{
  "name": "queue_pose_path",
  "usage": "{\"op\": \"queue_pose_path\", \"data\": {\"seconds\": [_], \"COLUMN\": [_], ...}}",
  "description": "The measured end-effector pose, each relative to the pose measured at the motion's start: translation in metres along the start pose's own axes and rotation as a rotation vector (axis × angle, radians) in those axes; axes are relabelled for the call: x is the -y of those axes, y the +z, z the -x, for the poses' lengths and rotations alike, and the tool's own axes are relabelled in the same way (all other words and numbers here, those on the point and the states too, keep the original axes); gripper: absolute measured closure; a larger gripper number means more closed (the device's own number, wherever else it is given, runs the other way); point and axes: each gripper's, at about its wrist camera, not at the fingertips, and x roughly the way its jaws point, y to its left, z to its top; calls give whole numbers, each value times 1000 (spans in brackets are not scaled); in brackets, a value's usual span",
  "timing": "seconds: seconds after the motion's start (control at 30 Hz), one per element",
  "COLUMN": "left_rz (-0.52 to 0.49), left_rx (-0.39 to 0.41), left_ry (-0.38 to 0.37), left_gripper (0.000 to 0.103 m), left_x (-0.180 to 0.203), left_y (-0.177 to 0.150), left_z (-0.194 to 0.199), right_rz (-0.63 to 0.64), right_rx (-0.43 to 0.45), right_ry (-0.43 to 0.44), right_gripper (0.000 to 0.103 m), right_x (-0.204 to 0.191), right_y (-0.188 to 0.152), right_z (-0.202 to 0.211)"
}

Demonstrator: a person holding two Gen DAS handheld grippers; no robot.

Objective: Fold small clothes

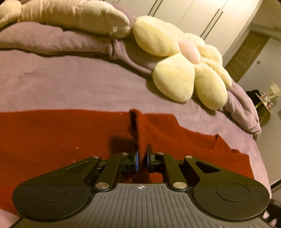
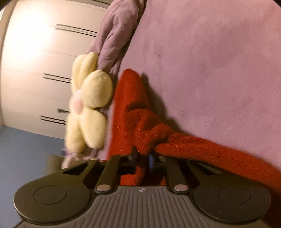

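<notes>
A red knitted garment [image 1: 52, 140] lies spread on the purple bedcover [image 1: 70, 84]. My left gripper [image 1: 141, 157] is shut on a raised fold of its far edge, and the pinched cloth stands up between the blue pads. In the right wrist view, rolled on its side, the same red garment [image 2: 140, 122] is bunched and lifted off the bedcover [image 2: 210, 61]. My right gripper [image 2: 143, 157] is shut on that bunch, red cloth filling the gap between its fingers.
A cream flower-shaped cushion [image 1: 189, 70] lies just beyond the garment, near the bed's edge, also seen as the cushion [image 2: 89, 105]. A beige pillow [image 1: 75, 15] and rumpled purple duvet [image 1: 52, 38] lie at the back. White wardrobe doors [image 2: 35, 61] stand past the bed.
</notes>
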Motion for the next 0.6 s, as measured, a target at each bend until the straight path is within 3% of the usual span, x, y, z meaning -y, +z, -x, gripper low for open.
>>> {"op": "queue_pose_path", "data": {"seconds": [0.1,0.13,0.2,0.3,0.43,0.6], "left_rz": [-16,-32,-75,-107,-110,-133], "left_rx": [-23,-22,-16,-17,-22,-23], "left_ry": [-38,-45,-46,-4,42,74], "left_gripper": [93,93,93,93,93,93], "left_x": [9,14,25,28,17,14], "left_y": [-6,-9,-12,-15,-17,-19], "left_z": [-9,-11,-17,-24,-25,-25], "right_rz": [-201,-201,-78,276,660,984], "right_rx": [73,116,152,134,117,112], "right_ry": [242,221,56,-176,-314,-449], "right_gripper": [94,94,94,94,94,94], "right_x": [23,26,19,-10,-47,-64], "right_y": [14,19,28,18,-10,-39], "right_z": [15,21,27,18,2,-17]}}
